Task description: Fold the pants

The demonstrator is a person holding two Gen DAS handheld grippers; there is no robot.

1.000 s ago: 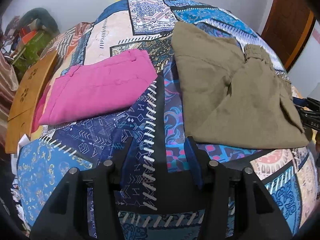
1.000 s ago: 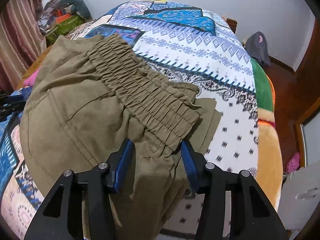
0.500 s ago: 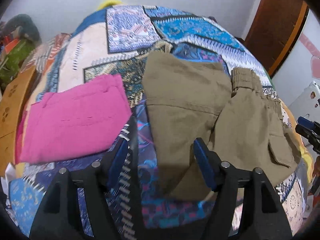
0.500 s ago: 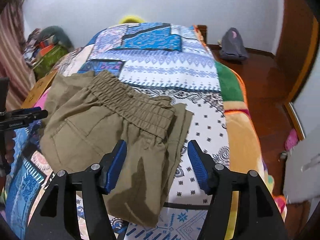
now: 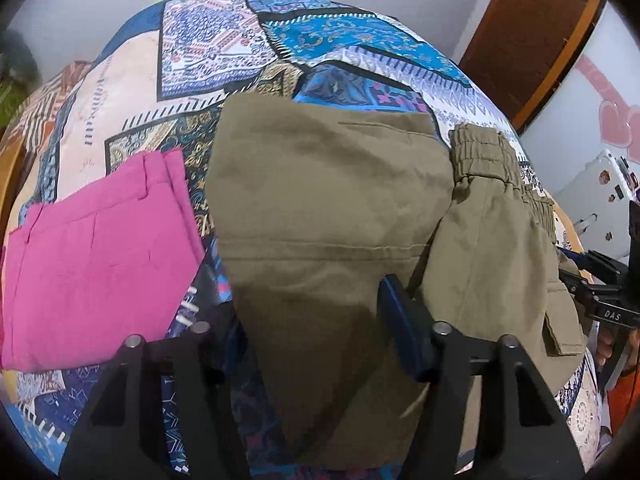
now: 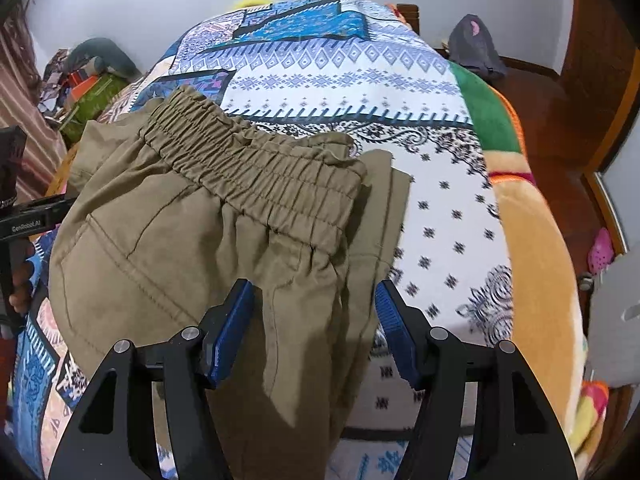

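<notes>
Olive-green pants (image 5: 328,216) lie partly folded on the patterned bedspread (image 5: 240,28), elastic waistband (image 6: 256,172) toward the right side. My left gripper (image 5: 312,324) is open, its jaws straddling the near edge of the folded leg part. My right gripper (image 6: 312,320) is open, its jaws on either side of the fabric just below the waistband. The right gripper's body also shows at the right edge of the left wrist view (image 5: 600,292). The left gripper's body shows at the left edge of the right wrist view (image 6: 28,216).
Folded pink pants (image 5: 92,248) lie on the bed left of the olive pair. Clutter (image 6: 88,80) sits by the far left wall. A wooden door (image 5: 532,36) and a dark bag (image 6: 474,46) on the floor are to the right.
Both grippers have moved in closer over the olive pants. The left one shifted right from the bare bedspread onto the pants' edge. The right one lifted back, then came forward again.
</notes>
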